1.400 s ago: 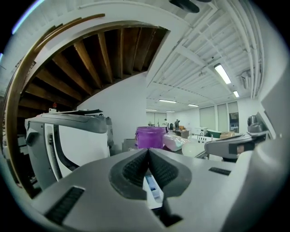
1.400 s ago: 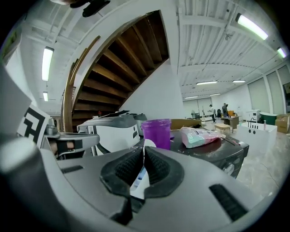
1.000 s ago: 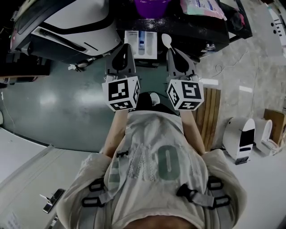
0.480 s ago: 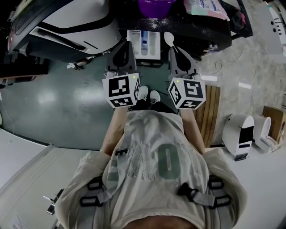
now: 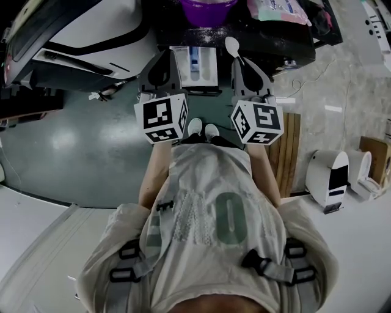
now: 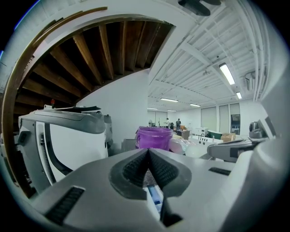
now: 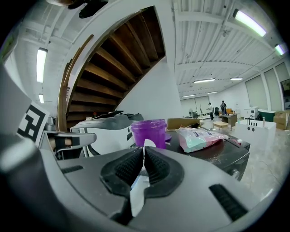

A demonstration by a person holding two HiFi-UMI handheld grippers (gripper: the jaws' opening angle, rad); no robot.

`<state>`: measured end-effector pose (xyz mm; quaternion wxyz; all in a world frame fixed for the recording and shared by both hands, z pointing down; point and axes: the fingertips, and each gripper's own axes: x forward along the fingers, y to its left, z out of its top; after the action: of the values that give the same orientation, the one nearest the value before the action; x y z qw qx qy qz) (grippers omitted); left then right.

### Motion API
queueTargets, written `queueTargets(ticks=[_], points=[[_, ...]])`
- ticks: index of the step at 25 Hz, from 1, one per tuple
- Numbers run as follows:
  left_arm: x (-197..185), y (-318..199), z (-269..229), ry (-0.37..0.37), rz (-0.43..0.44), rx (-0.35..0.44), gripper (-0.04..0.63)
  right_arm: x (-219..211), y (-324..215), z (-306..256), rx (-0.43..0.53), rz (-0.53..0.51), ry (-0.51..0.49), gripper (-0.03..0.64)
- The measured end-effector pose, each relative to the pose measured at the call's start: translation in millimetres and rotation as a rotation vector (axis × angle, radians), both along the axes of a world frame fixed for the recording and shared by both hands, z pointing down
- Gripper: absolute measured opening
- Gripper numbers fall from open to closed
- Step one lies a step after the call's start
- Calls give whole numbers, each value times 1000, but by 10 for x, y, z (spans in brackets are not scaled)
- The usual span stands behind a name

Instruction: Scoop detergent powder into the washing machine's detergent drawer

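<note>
the detergent drawer [image 5: 197, 66] juts open from the front of the dark washing machine [image 5: 275, 43], white with a blue insert. just right of the drawer, the white spoon [image 5: 232, 46] is pinched in the right gripper [image 5: 239, 61], jaws clamped on its handle, bowl pointing forward. a second ago the bowl hung lower, by the drawer's front corner; it has since edged up toward the machine top. just left of the drawer, the left gripper [image 5: 165, 56] has its jaws pressed together on nothing and has drifted slightly outward. behind the drawer stands the purple tub [image 5: 206, 8], a pink bag [image 5: 278, 10] to its right.
</note>
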<state>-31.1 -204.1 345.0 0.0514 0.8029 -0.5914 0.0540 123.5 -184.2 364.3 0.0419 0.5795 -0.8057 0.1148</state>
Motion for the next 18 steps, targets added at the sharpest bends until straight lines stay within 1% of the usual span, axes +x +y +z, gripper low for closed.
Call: queueTargets(ticks=[7, 13, 18], points=[[35, -398, -160, -5, -5, 47, 20, 135, -357, -125, 33, 35, -3, 12], [49, -697, -354, -8, -23, 40, 20, 286, -661, -338, 32, 52, -3, 12], [75, -833, -594, -15, -43, 29, 20, 360, -826, -637, 35, 36, 9, 12]])
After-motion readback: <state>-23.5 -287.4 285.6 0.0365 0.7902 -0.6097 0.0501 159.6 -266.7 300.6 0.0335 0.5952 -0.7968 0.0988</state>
